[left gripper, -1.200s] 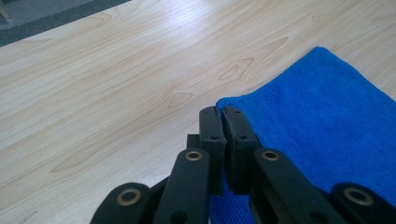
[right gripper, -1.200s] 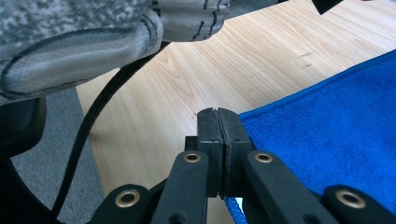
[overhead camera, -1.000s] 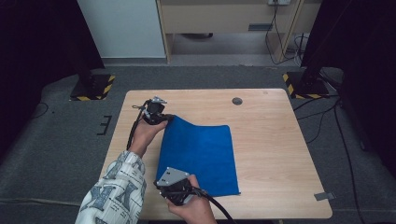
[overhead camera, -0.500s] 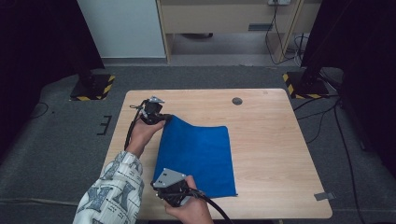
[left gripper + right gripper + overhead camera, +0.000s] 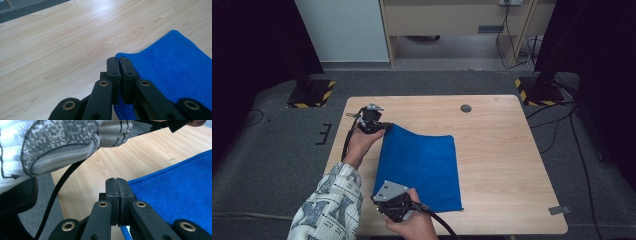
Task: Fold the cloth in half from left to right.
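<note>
A blue microfibre cloth (image 5: 419, 167) lies on the left half of the light wooden tabletop (image 5: 507, 165), running from the near edge toward the middle. Its right side rests flat on the wood. Its far left corner is raised off the surface, so that the cloth slopes down from it to the right.

The left tongs (image 5: 384, 126) are closed on that far left corner. In the left gripper view the black jaws of the left tongs (image 5: 119, 65) stand pressed together with the blue cloth (image 5: 172, 72) pinched between them and hanging below.

The right tongs (image 5: 388, 214) sit at the near left corner of the cloth, close to the near edge of the tabletop. In the right gripper view the right tongs (image 5: 116, 185) are clamped together on the cloth's stitched hem, a strip of which shows just beneath them. A patterned grey and white sleeve (image 5: 50, 142) fills the upper left of that view.

A small dark round disc (image 5: 466, 108) lies far on the tabletop, well apart from the cloth.
</note>
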`<state>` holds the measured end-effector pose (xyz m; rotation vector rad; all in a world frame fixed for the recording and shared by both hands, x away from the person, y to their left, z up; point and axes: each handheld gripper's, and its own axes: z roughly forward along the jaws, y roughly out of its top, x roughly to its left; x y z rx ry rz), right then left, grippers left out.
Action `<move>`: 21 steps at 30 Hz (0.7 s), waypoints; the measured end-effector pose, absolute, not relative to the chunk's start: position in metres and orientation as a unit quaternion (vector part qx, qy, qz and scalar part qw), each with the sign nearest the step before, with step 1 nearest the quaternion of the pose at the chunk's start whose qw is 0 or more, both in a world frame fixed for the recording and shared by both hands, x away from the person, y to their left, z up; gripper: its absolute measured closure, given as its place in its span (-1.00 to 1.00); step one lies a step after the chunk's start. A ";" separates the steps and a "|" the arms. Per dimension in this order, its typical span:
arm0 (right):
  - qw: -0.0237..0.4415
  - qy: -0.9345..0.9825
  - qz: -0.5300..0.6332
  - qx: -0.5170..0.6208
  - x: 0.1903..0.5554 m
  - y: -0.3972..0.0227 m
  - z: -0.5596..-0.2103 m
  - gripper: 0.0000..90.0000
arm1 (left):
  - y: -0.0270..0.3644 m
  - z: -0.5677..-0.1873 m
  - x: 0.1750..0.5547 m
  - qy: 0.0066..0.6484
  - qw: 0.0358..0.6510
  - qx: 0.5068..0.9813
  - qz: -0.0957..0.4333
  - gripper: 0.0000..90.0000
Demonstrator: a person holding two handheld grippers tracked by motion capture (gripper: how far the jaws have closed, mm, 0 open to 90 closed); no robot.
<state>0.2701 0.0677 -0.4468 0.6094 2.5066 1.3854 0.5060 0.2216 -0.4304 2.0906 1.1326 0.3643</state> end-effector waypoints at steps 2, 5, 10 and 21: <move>0.107 0.851 0.471 0.206 0.270 0.069 -0.446 0.98 | 0.222 -0.430 0.506 0.439 0.361 0.811 0.141 0.93; 0.106 0.852 0.471 0.204 0.269 0.072 -0.445 0.98 | 0.224 -0.430 0.505 0.440 0.362 0.810 0.141 0.93; 0.106 0.853 0.470 0.202 0.269 0.074 -0.445 0.98 | 0.229 -0.431 0.505 0.444 0.362 0.808 0.141 0.93; 0.107 0.854 0.471 0.195 0.267 0.083 -0.443 0.98 | 0.244 -0.429 0.502 0.447 0.362 0.805 0.142 0.93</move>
